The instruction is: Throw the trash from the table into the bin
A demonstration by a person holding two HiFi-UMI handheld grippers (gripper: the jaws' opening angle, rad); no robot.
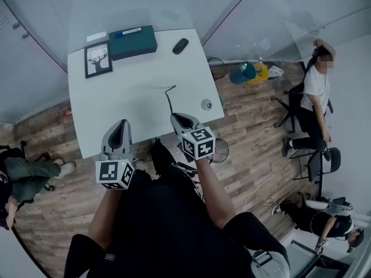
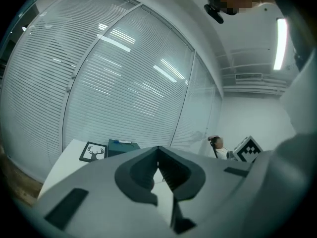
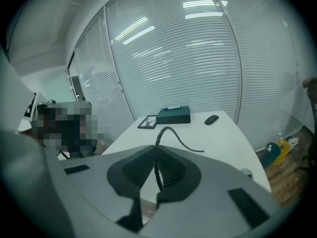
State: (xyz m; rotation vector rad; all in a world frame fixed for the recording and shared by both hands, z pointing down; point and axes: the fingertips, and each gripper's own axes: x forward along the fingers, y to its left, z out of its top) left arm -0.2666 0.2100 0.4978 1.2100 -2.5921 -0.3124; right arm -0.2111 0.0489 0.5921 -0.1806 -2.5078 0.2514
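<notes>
Where right gripper's [image 3: 157, 167] jaws meet, black strip [image 3: 180, 143] sits.

The middle and near half of the table [image 1: 139, 106] lay bare, while a framed picture [image 1: 98, 59], a teal box [image 1: 133, 41] and a mouse [image 1: 180, 46] lined its far edge and a small round thing [image 1: 206, 104] sat near the right edge. A thin black strip [image 1: 170, 100], pinched in the right gripper [image 1: 177, 118], stuck out over the near side. Right of it, blue and yellow bundles [image 1: 249, 72] and a seated person [image 1: 315, 94] crowded the floor.
</notes>
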